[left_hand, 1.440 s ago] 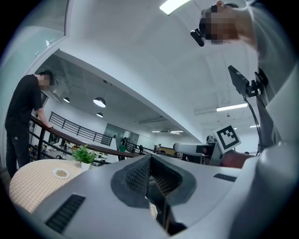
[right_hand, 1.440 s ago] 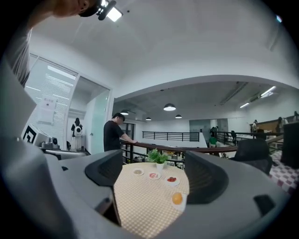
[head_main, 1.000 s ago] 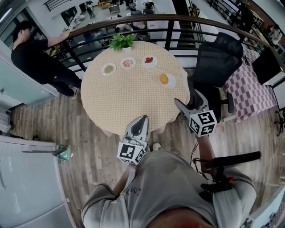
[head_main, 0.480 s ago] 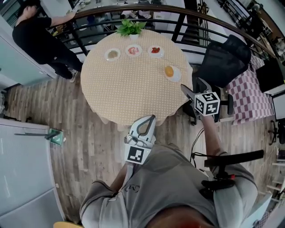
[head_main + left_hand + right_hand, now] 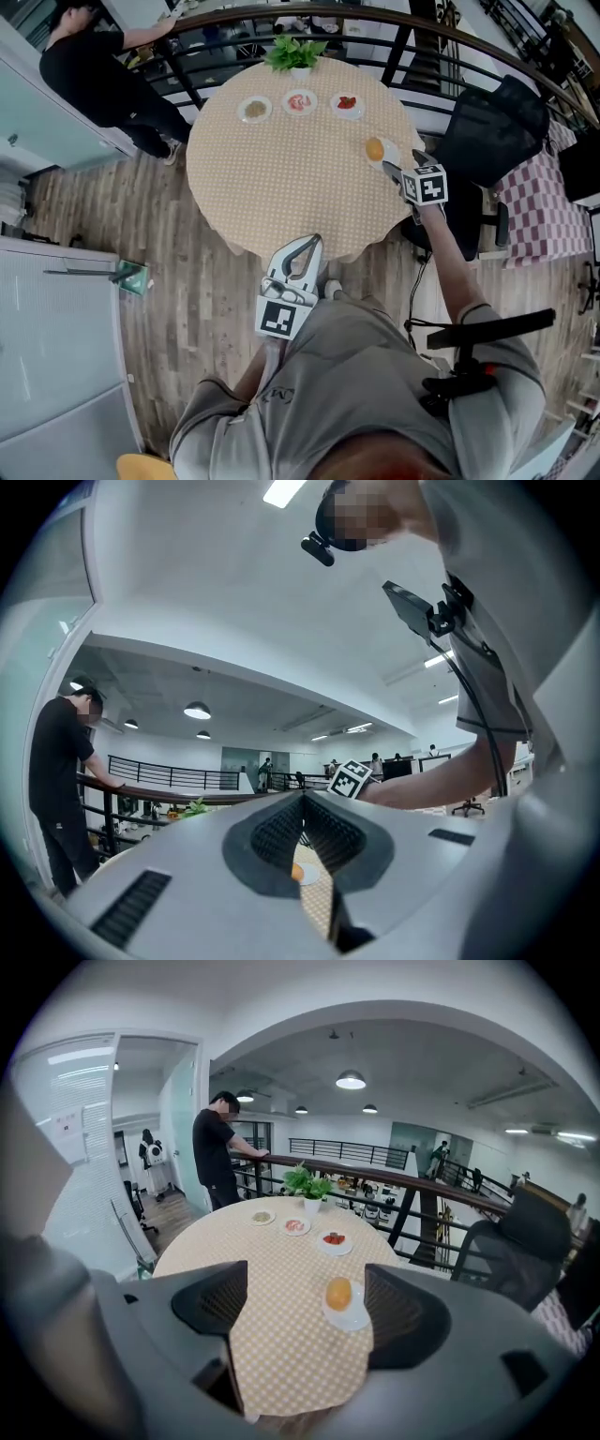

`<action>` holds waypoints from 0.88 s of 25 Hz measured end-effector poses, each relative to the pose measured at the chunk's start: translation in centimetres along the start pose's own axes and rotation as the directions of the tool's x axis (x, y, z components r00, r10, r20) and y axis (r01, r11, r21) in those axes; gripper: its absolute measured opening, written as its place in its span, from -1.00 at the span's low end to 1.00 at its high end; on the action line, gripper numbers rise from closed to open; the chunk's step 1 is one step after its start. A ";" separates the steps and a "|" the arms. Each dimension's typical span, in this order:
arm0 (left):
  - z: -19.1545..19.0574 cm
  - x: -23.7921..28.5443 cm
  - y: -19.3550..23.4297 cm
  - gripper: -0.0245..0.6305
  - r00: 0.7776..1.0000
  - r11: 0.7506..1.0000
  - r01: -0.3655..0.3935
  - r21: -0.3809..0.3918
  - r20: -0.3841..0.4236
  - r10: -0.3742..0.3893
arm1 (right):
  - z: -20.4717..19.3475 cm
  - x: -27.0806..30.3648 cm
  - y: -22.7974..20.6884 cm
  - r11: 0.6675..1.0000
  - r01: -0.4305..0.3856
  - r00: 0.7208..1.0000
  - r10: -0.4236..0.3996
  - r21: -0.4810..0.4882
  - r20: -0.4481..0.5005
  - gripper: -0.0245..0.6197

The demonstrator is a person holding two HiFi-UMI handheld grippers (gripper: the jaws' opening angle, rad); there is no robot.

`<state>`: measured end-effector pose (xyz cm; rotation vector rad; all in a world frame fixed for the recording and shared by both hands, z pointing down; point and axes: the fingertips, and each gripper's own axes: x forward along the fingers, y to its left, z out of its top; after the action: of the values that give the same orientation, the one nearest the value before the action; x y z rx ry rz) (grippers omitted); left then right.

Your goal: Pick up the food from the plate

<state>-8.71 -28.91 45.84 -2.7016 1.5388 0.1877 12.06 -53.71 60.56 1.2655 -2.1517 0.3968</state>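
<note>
A round table (image 5: 281,187) under a beige checked cloth carries several small white plates. The nearest-right plate (image 5: 384,153) holds an orange, bun-like piece of food (image 5: 374,149). My right gripper (image 5: 401,166) hovers at the table's right edge just beside that plate, open and empty. In the right gripper view the orange food (image 5: 338,1293) lies ahead between the spread jaws of the right gripper (image 5: 306,1288). My left gripper (image 5: 314,243) hangs low at the table's front edge, shut and empty. Past the left gripper (image 5: 303,803), the food (image 5: 297,875) shows in the left gripper view.
Three more plates sit at the far side: greenish food (image 5: 254,109), pink food (image 5: 299,101), red food (image 5: 347,104). A potted plant (image 5: 298,52) stands by the railing (image 5: 441,42). A person in black (image 5: 103,66) leans at far left. A black office chair (image 5: 497,127) stands at right.
My right gripper has moved forward and up from beside the table to the plate with the orange food. The left gripper has stayed near the front edge.
</note>
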 end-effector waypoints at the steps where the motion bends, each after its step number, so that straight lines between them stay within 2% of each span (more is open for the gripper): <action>1: 0.1 0.0 0.4 -0.89 1.000 1.000 -0.009 0.000 0.000 0.009 | -0.2 0.8 0.0 1.000 -0.009 1.000 0.009 0.005 -0.014 0.30; 5: -0.1 0.0 1.6 -0.89 0.999 0.999 -0.035 -0.004 -0.019 0.035 | -1.2 4.9 -0.2 0.999 -0.049 0.996 0.051 0.022 -0.069 0.30; 10: -0.8 0.3 2.7 -0.89 0.998 0.999 -0.049 -0.017 -0.041 0.049 | -3.2 9.8 -2.1 0.998 -0.016 0.985 0.026 0.058 -0.168 0.30; 14: -1.6 0.6 3.7 -0.89 0.994 0.997 -0.073 -0.009 -0.076 0.073 | -4.7 13.6 -3.2 0.996 -0.018 0.973 0.037 0.086 -0.227 0.30; 22: -2.6 1.6 6.3 -0.89 0.984 0.991 -0.130 -0.012 -0.124 0.128 | -6.7 19.5 -5.2 0.996 0.006 0.942 0.022 0.084 -0.334 0.30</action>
<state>-13.06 -33.68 48.48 -2.6758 1.7562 0.0397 11.80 -66.05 77.88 1.1406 -1.8673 0.6626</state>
